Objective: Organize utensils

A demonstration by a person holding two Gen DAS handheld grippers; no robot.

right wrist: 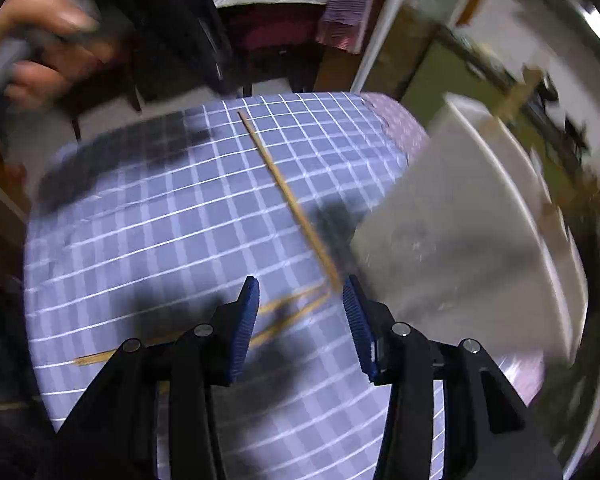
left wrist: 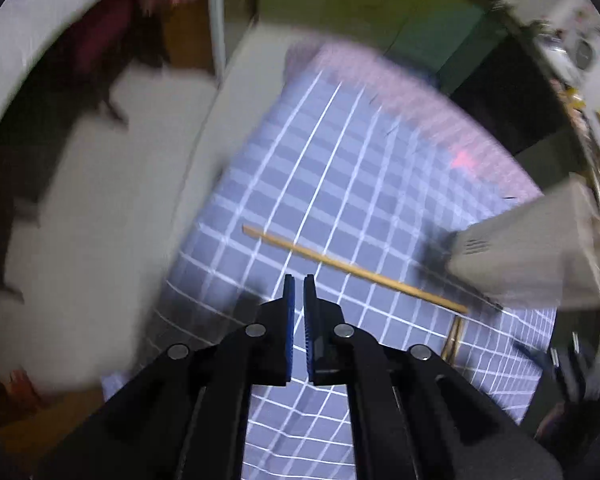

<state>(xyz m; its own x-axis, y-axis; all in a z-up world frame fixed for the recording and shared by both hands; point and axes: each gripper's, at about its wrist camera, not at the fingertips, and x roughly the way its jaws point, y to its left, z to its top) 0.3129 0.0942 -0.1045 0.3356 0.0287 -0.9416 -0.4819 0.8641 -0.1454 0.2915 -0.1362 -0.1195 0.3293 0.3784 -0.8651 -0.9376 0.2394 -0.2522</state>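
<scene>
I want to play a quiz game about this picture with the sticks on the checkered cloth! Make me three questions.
1. True or false: the left tongs hold a chopstick.
2. Pick one. The long single chopstick lies on: A) the bare floor B) the blue checkered cloth C) a plate.
3. Fill in the blank: the right tongs stand ____ above the blurred chopsticks on the cloth.

Key:
1. False. They are shut with nothing between them.
2. B.
3. Open. Nothing is gripped. The grey container stands beside them on the right.
</scene>
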